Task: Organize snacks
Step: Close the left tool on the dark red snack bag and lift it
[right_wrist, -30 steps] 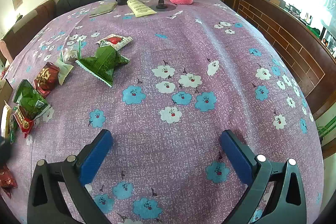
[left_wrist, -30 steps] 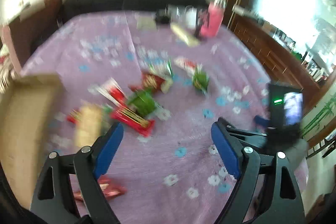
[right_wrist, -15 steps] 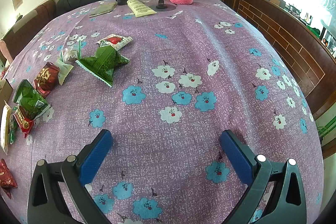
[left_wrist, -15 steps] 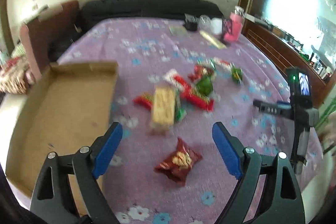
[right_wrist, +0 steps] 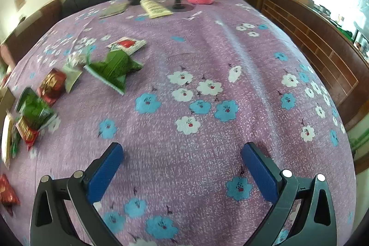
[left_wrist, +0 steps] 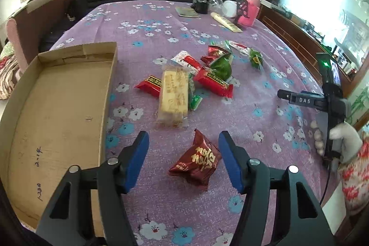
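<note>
The purple flowered tablecloth (left_wrist: 161, 22) filled both views, and my empty cardboard tray (left_wrist: 57, 107) lay at its left edge. Just beyond the tray sat the loose snacks, with the long pale biscuit pack (left_wrist: 173, 97) largest among them. Nearest me was the small dark red packet (left_wrist: 196, 163), lying flat between the pads of my left gripper (left_wrist: 183, 159), whose jaws had just been closing but did not yet press it. I judged it light, puffy and crinkly, likely slippery, best pinched across its middle. My right gripper (right_wrist: 182, 174) hung wide open over bare cloth. Only the left view showed the tray; the right view caught just that packet's corner at its edge.
</note>
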The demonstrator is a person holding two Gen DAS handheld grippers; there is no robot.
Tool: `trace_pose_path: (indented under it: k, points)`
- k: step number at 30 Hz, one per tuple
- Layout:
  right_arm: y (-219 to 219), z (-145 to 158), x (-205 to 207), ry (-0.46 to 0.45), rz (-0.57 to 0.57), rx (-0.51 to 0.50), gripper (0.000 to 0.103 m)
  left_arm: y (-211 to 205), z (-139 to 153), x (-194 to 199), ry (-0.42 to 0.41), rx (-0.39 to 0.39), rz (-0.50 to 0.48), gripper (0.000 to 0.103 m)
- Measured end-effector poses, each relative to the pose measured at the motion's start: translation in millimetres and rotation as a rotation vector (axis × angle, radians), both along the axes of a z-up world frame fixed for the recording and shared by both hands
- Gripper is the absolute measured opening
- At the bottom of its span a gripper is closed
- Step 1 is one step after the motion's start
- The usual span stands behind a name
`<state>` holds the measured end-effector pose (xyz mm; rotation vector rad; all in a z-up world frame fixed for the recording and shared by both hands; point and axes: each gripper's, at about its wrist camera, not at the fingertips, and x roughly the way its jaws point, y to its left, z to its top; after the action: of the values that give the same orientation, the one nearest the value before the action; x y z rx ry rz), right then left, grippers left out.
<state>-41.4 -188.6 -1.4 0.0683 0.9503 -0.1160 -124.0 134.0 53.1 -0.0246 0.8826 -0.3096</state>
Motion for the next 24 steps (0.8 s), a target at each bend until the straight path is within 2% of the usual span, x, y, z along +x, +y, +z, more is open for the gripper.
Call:
trace_pose_path:
  k: [5, 7, 8, 10, 14, 16, 17, 18, 21, 24]
  points:
    - [3, 1, -6, 0.047, 0.053, -0.009, 0.103, -19, -6, -5, 0.001, 0.057, -0.085, 0.064]
    - [1, 6, -8, 0.049, 0.049, -0.001, 0.094, -24, -11, -2, 0.015, 0.08, -0.104, 0.064]
    - [1, 11, -11, 0.04, 0.057, 0.028, 0.087, -26, -15, -1, 0.023, 0.091, -0.11, 0.064]
    - [6, 24, -18, 0.0, 0.109, 0.119, 0.087, -28, -23, 6, 0.048, 0.106, -0.115, 0.064]
    - [32, 37, -17, -0.043, 0.253, 0.234, 0.086, -28, -36, 16, 0.097, 0.103, -0.1, 0.063]
    - [43, 39, -13, -0.039, 0.304, 0.299, 0.082, -29, -37, 15, 0.093, 0.121, -0.091, 0.058]
    - [51, 40, -10, -0.036, 0.328, 0.319, 0.079, -29, -36, 15, 0.095, 0.114, -0.096, 0.047]
    - [58, 39, -7, -0.034, 0.346, 0.325, 0.077, -28, -35, 14, 0.101, 0.094, -0.102, 0.038]
    - [88, 40, 0, -0.033, 0.444, 0.324, 0.065, -22, -31, 12, 0.096, 0.066, -0.085, 0.039]
    - [125, 37, 9, -0.048, 0.547, 0.229, 0.06, -13, -26, 9, 0.085, 0.041, -0.067, 0.039]
